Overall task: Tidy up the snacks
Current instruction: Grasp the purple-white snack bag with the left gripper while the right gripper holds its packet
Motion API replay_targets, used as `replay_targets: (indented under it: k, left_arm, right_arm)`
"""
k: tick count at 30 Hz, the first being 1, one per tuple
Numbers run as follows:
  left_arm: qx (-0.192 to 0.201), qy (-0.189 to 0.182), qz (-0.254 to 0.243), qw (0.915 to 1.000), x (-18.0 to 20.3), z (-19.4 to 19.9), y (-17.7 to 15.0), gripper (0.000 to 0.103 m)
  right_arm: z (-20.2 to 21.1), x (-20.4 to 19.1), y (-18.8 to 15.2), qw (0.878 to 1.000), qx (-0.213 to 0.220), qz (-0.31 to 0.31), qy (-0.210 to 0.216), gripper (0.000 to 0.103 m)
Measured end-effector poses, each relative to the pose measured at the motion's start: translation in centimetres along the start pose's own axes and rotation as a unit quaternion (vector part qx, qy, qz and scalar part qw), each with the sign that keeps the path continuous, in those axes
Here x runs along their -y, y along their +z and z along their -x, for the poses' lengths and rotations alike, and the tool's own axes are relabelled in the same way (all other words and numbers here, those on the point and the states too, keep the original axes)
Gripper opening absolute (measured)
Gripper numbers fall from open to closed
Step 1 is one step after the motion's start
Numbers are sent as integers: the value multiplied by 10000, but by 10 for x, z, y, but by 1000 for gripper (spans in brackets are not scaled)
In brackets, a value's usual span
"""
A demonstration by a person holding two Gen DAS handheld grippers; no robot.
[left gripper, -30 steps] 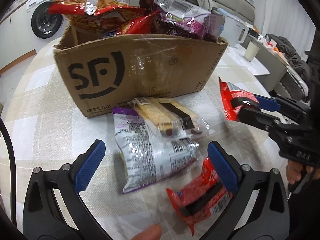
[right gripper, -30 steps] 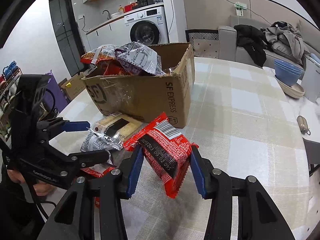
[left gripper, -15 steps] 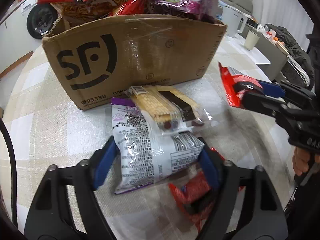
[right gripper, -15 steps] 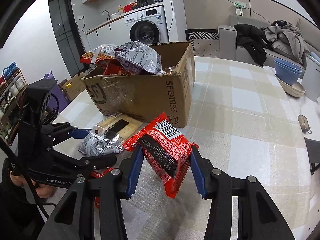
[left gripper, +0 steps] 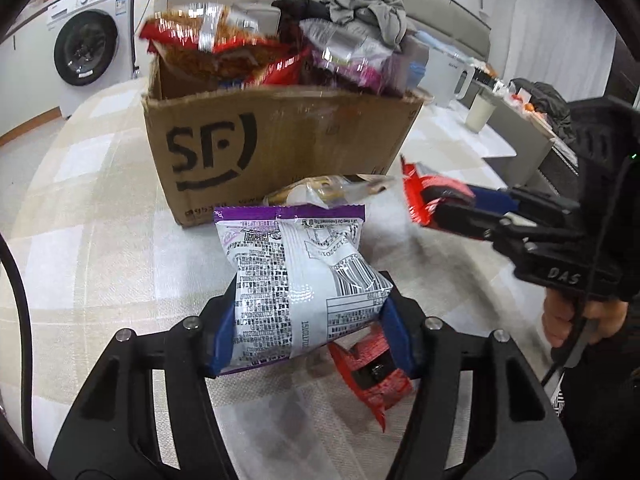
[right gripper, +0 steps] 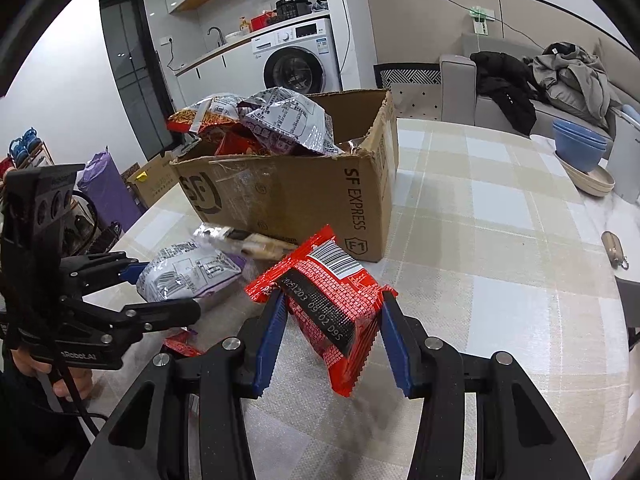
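Observation:
My left gripper (left gripper: 310, 320) has a silver-and-purple snack bag (left gripper: 296, 272) between its blue pads; the jaws are closing and squeeze the bag, which hangs just above the table. Under it lies a small red packet (left gripper: 372, 372). A clear biscuit pack (left gripper: 324, 192) rests against the front of the cardboard SF box (left gripper: 280, 148), which is heaped with snack bags. My right gripper (right gripper: 332, 308) is shut on a red snack packet (right gripper: 324, 284), held above the checked tablecloth to the right of the box (right gripper: 296, 192). The left gripper (right gripper: 168, 288) and its bag (right gripper: 188, 272) show at the left.
Blue bowls on a beige dish (right gripper: 578, 152) stand at the table's far right, with a small beige pouch (right gripper: 614, 246) near the right edge. A white jug (left gripper: 448, 80) and a cup (left gripper: 482, 112) stand behind the box. A washing machine and a sofa lie beyond.
The left gripper went from wide open to closed around the silver-and-purple bag and raised it off the table. The biscuit pack slid off it toward the box. The right gripper kept still.

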State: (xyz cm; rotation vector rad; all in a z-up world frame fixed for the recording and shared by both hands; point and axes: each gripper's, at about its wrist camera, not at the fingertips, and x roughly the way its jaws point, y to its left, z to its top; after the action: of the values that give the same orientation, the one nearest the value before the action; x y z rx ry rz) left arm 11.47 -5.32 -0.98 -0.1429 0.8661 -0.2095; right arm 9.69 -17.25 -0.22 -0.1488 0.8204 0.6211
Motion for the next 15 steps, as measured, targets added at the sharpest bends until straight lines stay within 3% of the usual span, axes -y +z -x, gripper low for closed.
replay_targets:
  k: [6,15]
  left_arm:
    - [261,-95,41,9996,0,24,2,59]
    - [590,-195,172,9979,-30,74,-2,59]
  right_arm:
    - [7,-5,4,9996,256,-11,80,47]
    - [21,-13,7,9977,645,15,204,47]
